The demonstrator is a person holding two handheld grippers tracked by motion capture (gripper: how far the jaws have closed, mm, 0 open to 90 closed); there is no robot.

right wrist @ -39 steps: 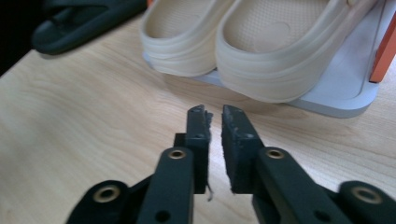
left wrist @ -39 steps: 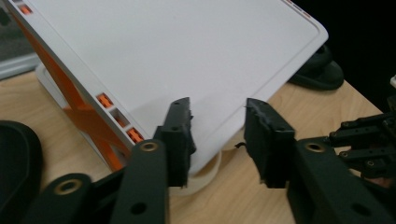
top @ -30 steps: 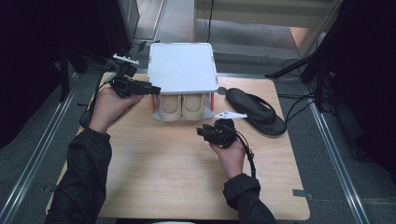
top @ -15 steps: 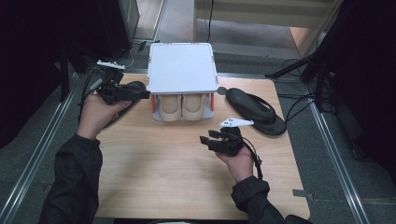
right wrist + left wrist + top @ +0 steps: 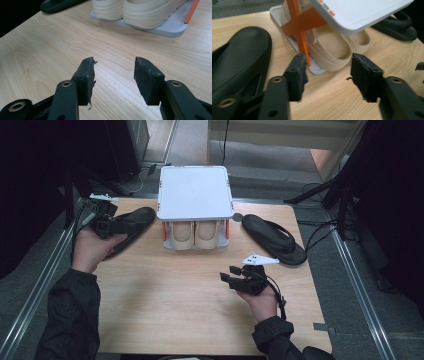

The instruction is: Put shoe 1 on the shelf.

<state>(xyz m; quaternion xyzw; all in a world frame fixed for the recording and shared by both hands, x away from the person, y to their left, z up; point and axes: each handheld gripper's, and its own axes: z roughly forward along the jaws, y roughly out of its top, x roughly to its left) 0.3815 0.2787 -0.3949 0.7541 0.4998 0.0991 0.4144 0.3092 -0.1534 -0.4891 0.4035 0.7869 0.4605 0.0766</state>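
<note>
We judge the black rubber slipper left of the white rack light and floppy; left tool, spread and lately narrowing with nothing between, should pinch its rim.

The wooden table carries a shoe rack and 2 black sandals.

Pale light-wood table with fine grain lines, small white two-tier shoe rack with orange cross struts, cream-beige pair of shoes on its lower shelf, matte black sandal at left, matching black flip-flop at right, black-jawed grippers
</note>
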